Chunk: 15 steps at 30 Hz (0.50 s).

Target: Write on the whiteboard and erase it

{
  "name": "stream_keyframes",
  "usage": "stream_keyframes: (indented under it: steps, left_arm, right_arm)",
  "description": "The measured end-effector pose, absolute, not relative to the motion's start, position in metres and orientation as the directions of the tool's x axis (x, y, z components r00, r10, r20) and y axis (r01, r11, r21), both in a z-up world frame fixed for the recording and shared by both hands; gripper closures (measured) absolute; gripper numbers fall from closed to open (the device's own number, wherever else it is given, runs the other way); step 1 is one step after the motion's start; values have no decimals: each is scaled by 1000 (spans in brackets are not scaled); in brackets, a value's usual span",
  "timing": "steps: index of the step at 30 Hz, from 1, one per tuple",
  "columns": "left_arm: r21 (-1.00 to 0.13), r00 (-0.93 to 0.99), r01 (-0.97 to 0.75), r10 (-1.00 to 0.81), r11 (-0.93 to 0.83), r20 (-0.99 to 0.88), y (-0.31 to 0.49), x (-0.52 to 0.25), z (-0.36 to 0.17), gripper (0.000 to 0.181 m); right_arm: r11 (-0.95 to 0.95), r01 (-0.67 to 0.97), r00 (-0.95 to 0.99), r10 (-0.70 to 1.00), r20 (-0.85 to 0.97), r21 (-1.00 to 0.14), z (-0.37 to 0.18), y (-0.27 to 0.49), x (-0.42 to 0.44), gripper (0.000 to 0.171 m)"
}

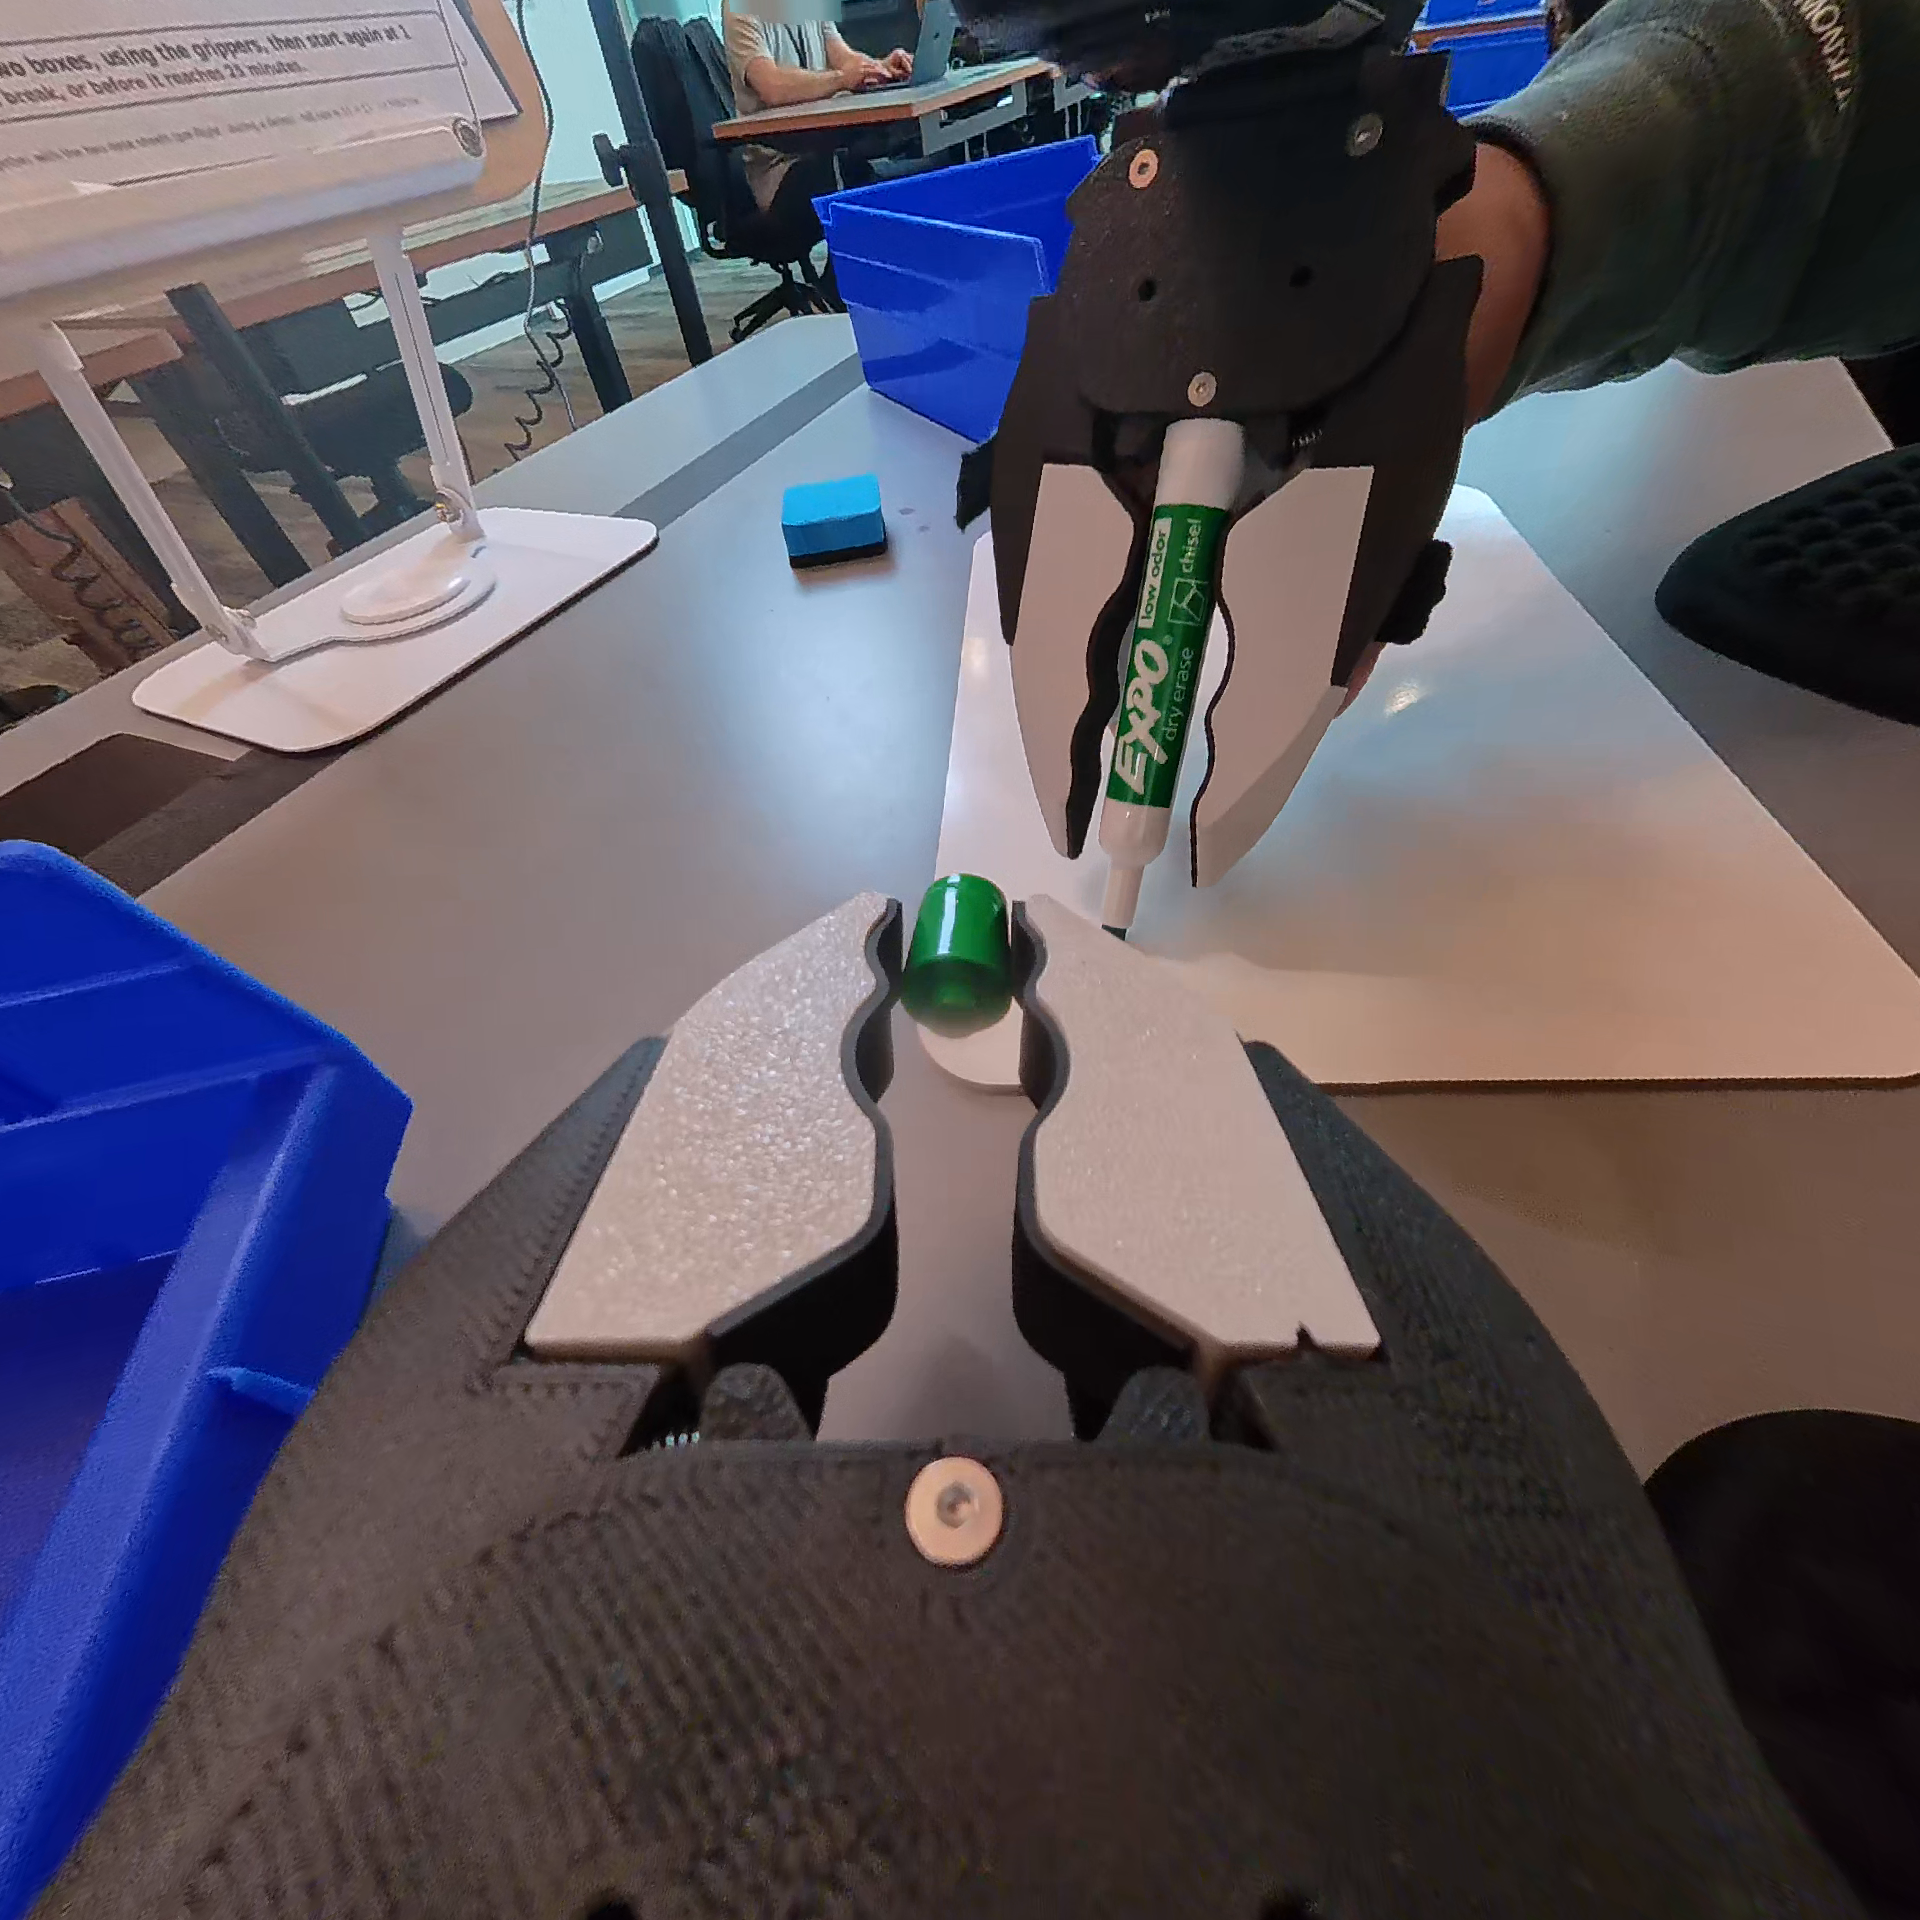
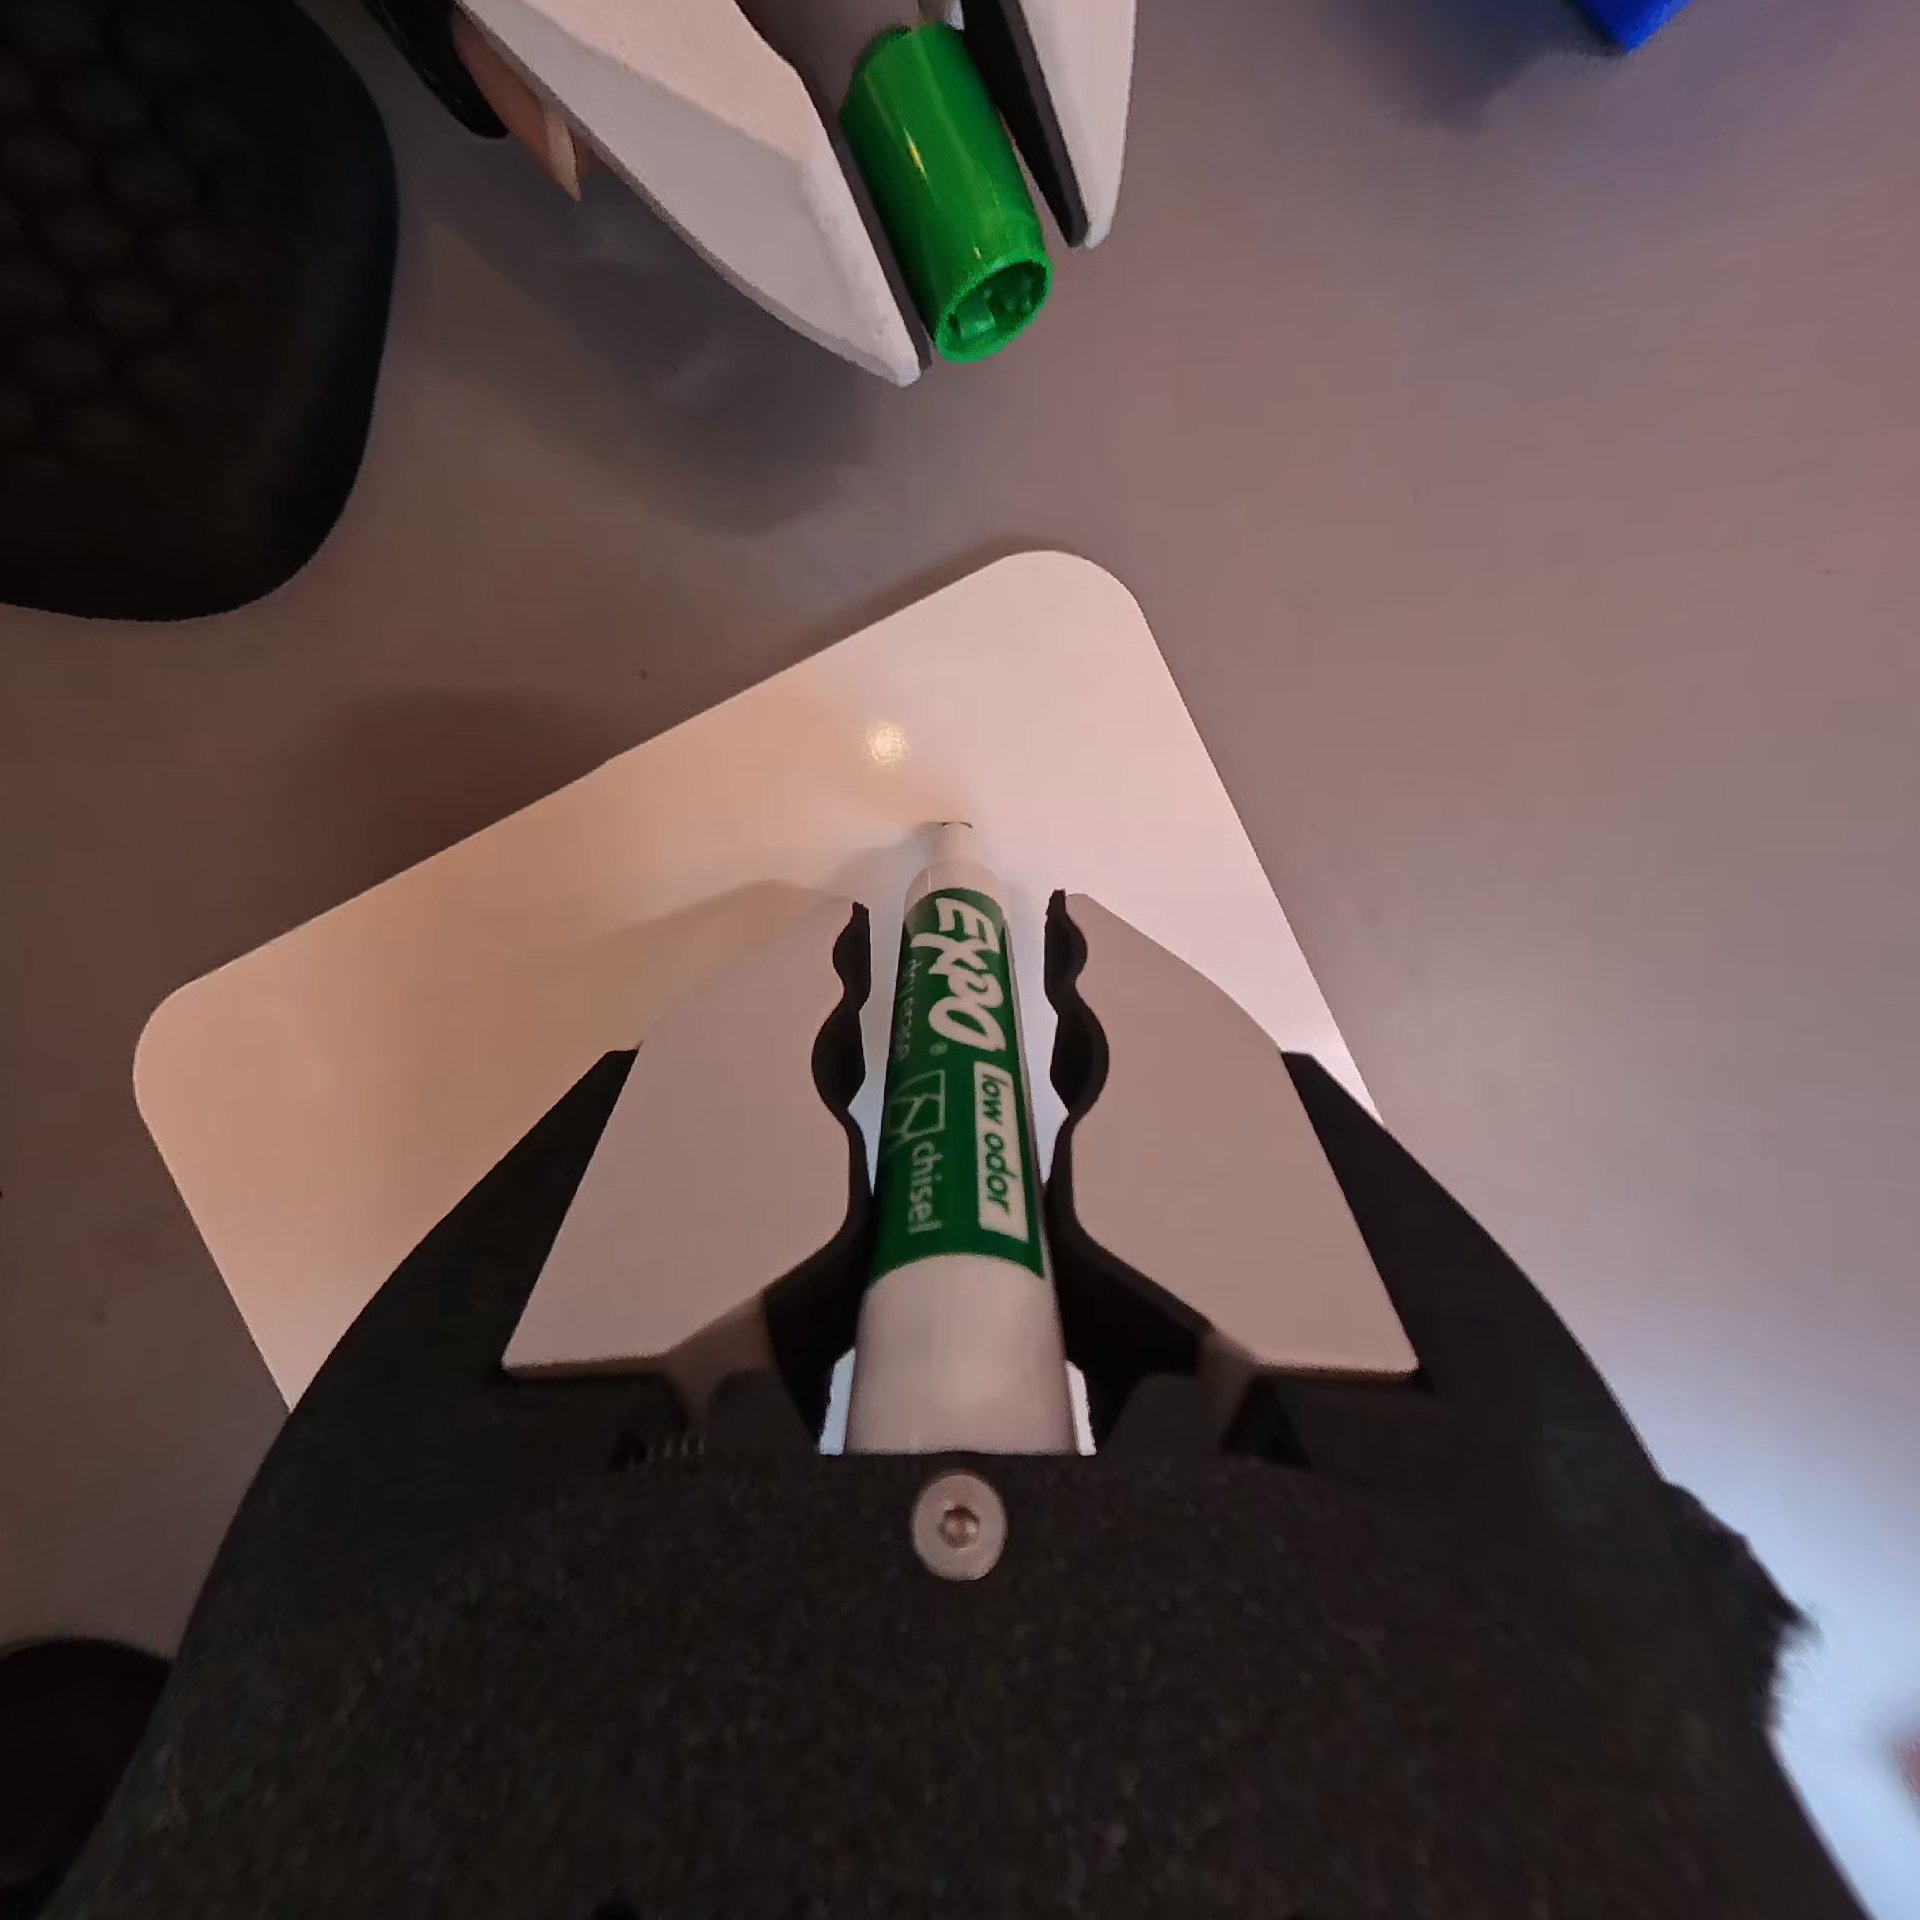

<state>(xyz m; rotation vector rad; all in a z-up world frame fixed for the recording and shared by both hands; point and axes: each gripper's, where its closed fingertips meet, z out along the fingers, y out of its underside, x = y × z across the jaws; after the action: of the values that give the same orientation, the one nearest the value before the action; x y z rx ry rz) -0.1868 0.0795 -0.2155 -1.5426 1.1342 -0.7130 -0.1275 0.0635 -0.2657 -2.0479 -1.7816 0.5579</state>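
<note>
A white whiteboard lies flat on the grey table, and it also shows in the right wrist view. My right gripper is shut on a green-and-white dry-erase marker, uncapped, held steeply with its tip touching the board near its corner. It also shows in its own view with the marker. My left gripper is shut on the green marker cap, just off the board's corner. The cap shows again in the right wrist view. The board shows no marks.
A blue-and-black eraser sits on the table beyond the board's far left corner. Blue bins stand at the back and near left. A white stand holding a sheet is at left. A black mesh chair part is at right. The left gripper is farther from the blue-and-black eraser, some 30 cm, than the right, some 25 cm.
</note>
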Motion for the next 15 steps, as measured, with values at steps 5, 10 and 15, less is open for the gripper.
stream_keyframes:
  steps: [5, 10, 15]
  left_arm:
    - [-952, 371, -306, -922, -7, -113, 79, -186, -217, 161]
    - [-951, 368, -310, -923, -13, -107, 79, -186, -218, 161]
    - [-949, 366, -314, -925, -17, -105, 79, -186, -220, 161]
  right_arm:
    - [-104, 852, 82, 994, -65, -513, -266, 54, -137, 138]
    - [-68, 862, 31, 996, -80, -502, -266, 35, -141, 138]
    - [-40, 873, -10, 995, -100, -486, -266, 11, -136, 138]
